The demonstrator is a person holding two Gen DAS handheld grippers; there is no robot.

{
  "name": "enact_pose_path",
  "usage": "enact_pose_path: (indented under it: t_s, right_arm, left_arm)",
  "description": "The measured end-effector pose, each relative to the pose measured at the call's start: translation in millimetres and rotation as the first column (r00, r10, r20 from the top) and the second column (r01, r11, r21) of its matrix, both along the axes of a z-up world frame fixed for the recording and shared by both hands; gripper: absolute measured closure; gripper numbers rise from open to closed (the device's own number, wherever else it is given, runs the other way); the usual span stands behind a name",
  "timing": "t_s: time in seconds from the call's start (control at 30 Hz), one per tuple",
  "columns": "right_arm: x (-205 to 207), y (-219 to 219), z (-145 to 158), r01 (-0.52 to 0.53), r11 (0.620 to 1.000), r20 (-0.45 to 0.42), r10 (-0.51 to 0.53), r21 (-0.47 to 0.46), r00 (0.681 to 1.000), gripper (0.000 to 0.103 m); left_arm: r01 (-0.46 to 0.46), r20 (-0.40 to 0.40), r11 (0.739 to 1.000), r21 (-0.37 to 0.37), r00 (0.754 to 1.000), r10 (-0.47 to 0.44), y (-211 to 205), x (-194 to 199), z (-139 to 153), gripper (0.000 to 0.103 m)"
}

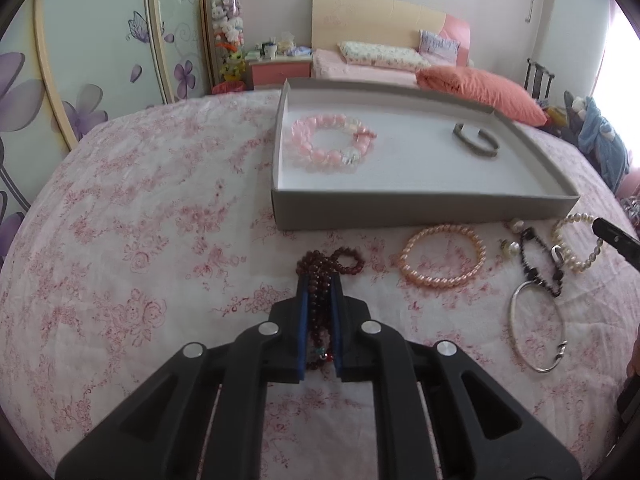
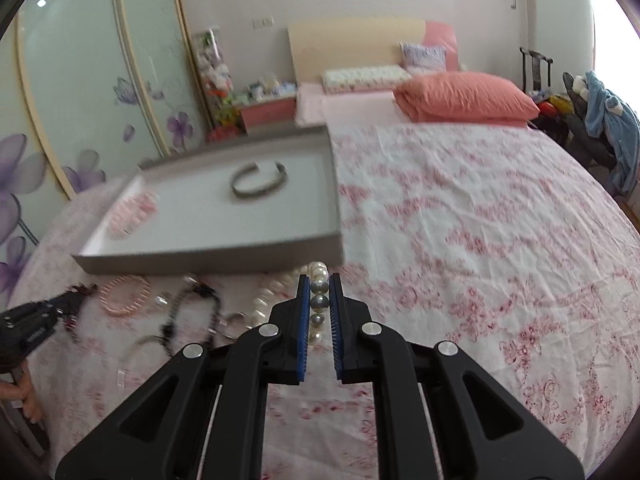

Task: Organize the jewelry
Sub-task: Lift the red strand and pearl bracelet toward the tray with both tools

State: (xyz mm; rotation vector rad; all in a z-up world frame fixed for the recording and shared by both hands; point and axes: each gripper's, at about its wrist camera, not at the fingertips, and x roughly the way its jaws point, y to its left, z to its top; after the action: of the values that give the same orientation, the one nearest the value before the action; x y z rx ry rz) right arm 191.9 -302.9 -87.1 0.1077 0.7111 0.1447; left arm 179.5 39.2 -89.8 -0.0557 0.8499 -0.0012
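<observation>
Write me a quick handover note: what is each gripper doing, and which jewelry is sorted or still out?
Left gripper: shut on dark red bead bracelet, still on the bedspread.
Right gripper: shut on pearl bracelet.
Done: pink bead bracelet and grey cuff bangle lie in the tray.
Left: both gripped pieces, peach bracelet, black bead strand, silver bangle.

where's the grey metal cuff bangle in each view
Left wrist view: the grey cuff bangle lies in the far right part of the tray, upper right of the picture.
Right wrist view: the same bangle lies mid-tray, upper left of centre.
Shared landmark: the orange pillow on the bed beyond the tray.
</observation>
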Motion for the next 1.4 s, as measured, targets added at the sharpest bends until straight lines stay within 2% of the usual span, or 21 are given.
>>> enact_pose_path:
  t_s: [0.2, 0.47, 0.6, 0.93, 1.13, 1.4]
  right_arm:
    - [-19.1, 9.4, 29.6, -0.044, 0.997, 0.125, 0.035, 0.068, 0.992, 0.092]
    - [-27.3, 17.7, 49.2, -0.066, 0.995, 0.193, 0.049, 0.081, 0.980, 0.092]
    - [-33.4, 22.0, 56.7, -0.083, 0.993, 0.219, 0.064, 0.082, 0.974, 0.092]
    - [-50.6, 36.4, 79.9, -0.121, 0.991, 0.324, 0.098, 0.051, 0.941, 0.092]
    - [-57.9, 51.2, 94.9, -0.129, 0.992, 0.393, 0.119, -0.002, 0.912, 0.092]
    - [-45.0, 60.6, 104.4, -0.135, 0.991, 0.426, 0.125, -0.007, 0.896, 0.092]
  left_arm:
    - [0.011, 0.130, 0.999, -0.044, 0.992, -0.006, 0.6, -16.8, 31.4, 0.093]
    - [0.014, 0.235, 0.998, -0.063, 0.972, 0.001, -6.4, -30.5, 58.3, 0.093]
    - [0.018, 0.283, 0.999, -0.046, 0.959, -0.004, -13.8, -35.6, 69.4, 0.093]
    - [0.023, 0.364, 1.000, -0.003, 0.931, -0.021, -32.0, -47.9, 90.0, 0.093]
    - [0.021, 0.395, 1.000, 0.015, 0.918, -0.025, -39.3, -48.0, 97.0, 0.093]
    - [0.025, 0.418, 0.999, 0.035, 0.908, -0.038, -48.3, -32.6, 108.2, 0.093]
